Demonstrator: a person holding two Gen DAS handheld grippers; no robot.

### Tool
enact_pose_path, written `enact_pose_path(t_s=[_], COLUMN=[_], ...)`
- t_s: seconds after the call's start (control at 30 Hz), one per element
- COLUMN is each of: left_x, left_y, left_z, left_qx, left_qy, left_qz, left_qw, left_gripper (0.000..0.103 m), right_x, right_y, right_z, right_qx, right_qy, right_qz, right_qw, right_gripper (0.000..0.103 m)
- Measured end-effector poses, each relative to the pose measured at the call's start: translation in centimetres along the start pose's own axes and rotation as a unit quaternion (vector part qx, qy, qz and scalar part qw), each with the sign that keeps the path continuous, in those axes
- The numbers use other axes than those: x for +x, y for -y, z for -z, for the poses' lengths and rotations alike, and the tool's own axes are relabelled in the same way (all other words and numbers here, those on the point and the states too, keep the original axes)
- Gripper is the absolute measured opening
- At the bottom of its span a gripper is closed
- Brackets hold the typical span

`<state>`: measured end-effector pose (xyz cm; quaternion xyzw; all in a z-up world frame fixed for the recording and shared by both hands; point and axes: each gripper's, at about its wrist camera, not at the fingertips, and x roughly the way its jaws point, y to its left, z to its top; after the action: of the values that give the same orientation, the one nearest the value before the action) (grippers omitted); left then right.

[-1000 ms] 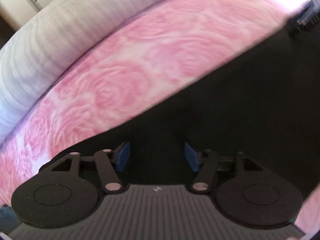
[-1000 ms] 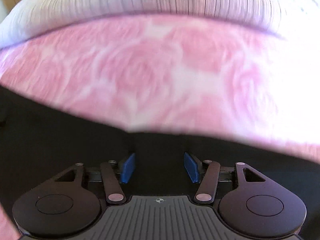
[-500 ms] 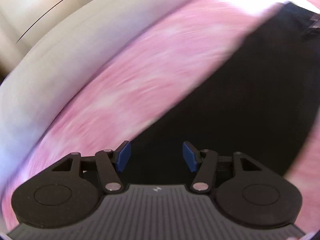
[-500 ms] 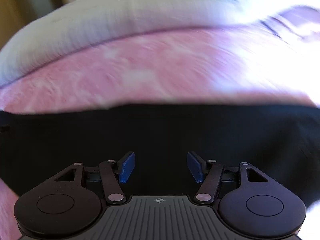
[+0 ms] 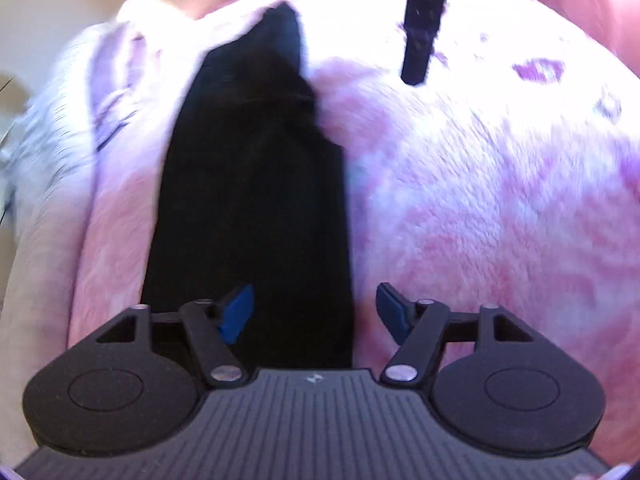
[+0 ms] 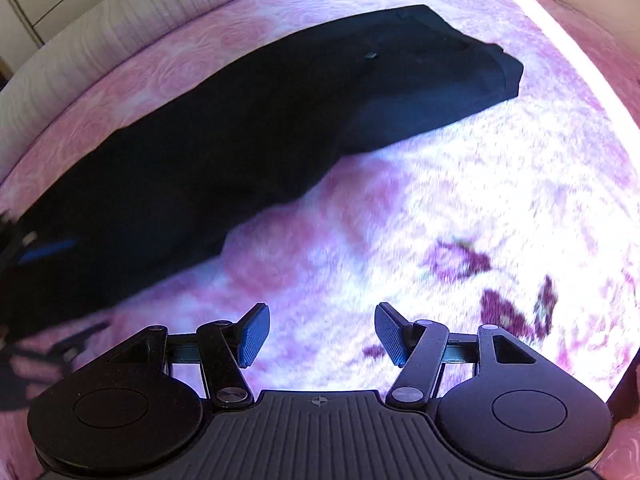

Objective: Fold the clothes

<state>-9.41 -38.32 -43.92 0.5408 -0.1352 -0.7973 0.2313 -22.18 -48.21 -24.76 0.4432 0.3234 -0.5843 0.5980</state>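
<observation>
1. Black garment (image 6: 248, 128) is lying flat in a long strip on the pink rose-patterned bedspread (image 6: 360, 240).
2. I am watching the left gripper (image 5: 316, 314) closing its jaws over the garment's near edge; the pads are not pressing on the cloth.
3. I am holding the right gripper (image 6: 322, 334) with jaws apart over bare bedspread, empty, beside the garment.
4. White ribbed bedding (image 6: 132, 12) is bordering the far side.

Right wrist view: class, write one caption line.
Open right gripper above the pink blanket, beside a long black garment.
</observation>
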Motion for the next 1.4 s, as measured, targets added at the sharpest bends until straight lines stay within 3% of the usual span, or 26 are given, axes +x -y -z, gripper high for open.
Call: enact_pose_path(t_s=[0.03,0.17,0.27,0.33,0.43,0.57,0.7,1.0,1.07,1.1,1.13,1.23,1.4], left_x=[0.1,-1.0,-1.2,-1.1,-0.9,-0.7,-0.5,-0.9,-1.0,-1.1,-1.3,-2.8,-4.2], left_y=[-0.5,-3.7,-6.7,-9.1,-12.3,-14.9,-16.0,-16.9,-17.1,-17.0,-16.8,-14.9,-9.3], left_z=[-0.3,-0.8,-0.9,-1.1,-1.1,-0.4,-0.2,0.1,0.2,0.2,0.1,-0.2,-0.1], left_qx=[0.000,-0.029,-0.057,-0.096,-0.156,-0.189,-0.187,-0.174,-0.177,-0.176,-0.173,-0.148,-0.066], left_qy=[-0.004,-0.004,-0.012,-0.012,-0.012,-0.016,-0.016,0.012,0.015,0.017,0.020,0.037,0.053], left_qz=[0.011,0.013,0.008,0.021,0.056,0.068,0.068,0.052,0.050,0.049,0.048,0.044,0.047], left_qw=[0.9999,0.9995,0.9983,0.9951,0.9861,0.9796,0.9799,0.9833,0.9828,0.9830,0.9836,0.9872,0.9953], left_gripper=[0.017,0.002,0.001,0.001,0.001,0.001,0.001,0.001,0.001,0.001,0.001,0.001,0.001], right_x=[0.1,0.4,0.5,0.5,1.3,3.4,6.2,8.2,8.4,8.5,8.6,6.3,2.4], right_y=[0.1,-0.6,-2.5,-3.7,-5.0,-6.0,-5.7,-5.2,-4.9,-4.7,-4.4,-3.9,-2.7], right_z=[0.2,1.0,1.1,1.2,0.4,-0.9,-1.7,-3.7,-4.2,-4.4,-4.7,-4.2,-0.4], right_qx=[0.001,-0.020,-0.058,-0.069,-0.042,0.028,0.142,0.212,0.204,0.196,0.187,0.168,0.168], right_qy=[0.001,0.010,0.027,0.046,0.065,0.076,0.068,0.106,0.108,0.100,0.089,0.068,0.033], right_qz=[-0.005,-0.028,-0.049,-0.058,-0.084,-0.100,-0.115,-0.128,-0.124,-0.122,-0.121,-0.113,-0.095], right_qw=[1.000,0.999,0.997,0.995,0.993,0.992,0.981,0.963,0.965,0.968,0.971,0.977,0.981], right_gripper=[0.062,0.062,0.067,0.076,0.078,0.078,0.078,0.077,0.063,0.031,0.017,0.003,0.000])
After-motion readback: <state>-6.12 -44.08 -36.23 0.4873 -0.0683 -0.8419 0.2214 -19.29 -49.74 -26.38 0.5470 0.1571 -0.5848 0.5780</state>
